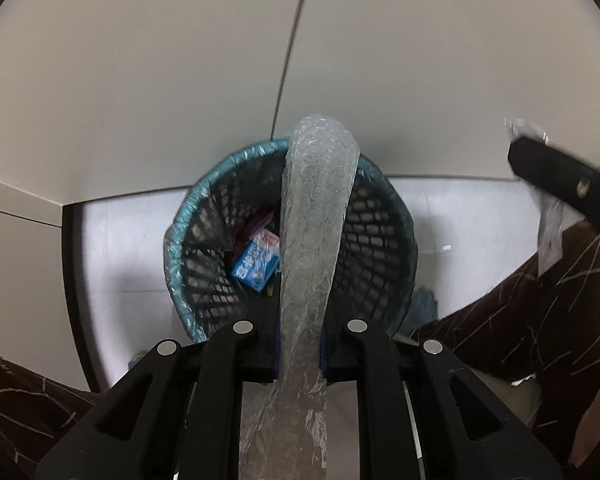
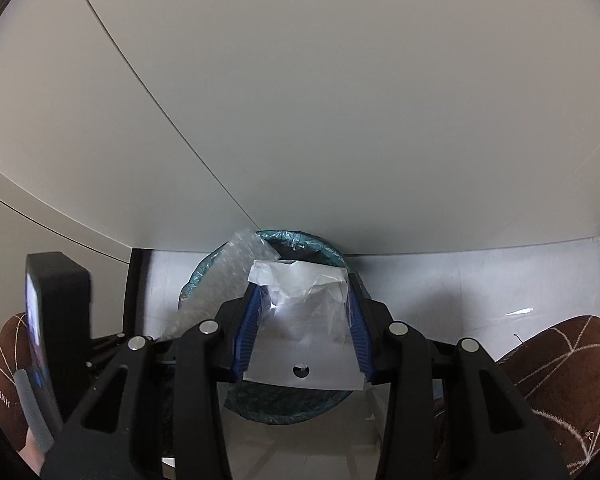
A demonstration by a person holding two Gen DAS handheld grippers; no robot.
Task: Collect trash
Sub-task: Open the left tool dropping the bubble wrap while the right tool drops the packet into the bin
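My left gripper (image 1: 300,344) is shut on a long strip of bubble wrap (image 1: 316,216) that hangs over a black mesh trash bin (image 1: 204,264) with a teal liner. A blue and white carton (image 1: 258,264) lies inside the bin. My right gripper (image 2: 302,320) has a clear plastic bag (image 2: 304,316) between its blue pads (image 2: 246,332), held above the same bin (image 2: 284,404); the jaws stand wide apart. The bubble wrap also shows in the right wrist view (image 2: 224,276). The right gripper shows at the right edge of the left wrist view (image 1: 560,180).
The bin stands on a pale tiled floor (image 1: 460,216) against a white wall (image 1: 180,80). Brown patterned slippers (image 2: 560,380) are at the lower corners of both views. A dark vertical panel edge (image 1: 74,300) runs at the left.
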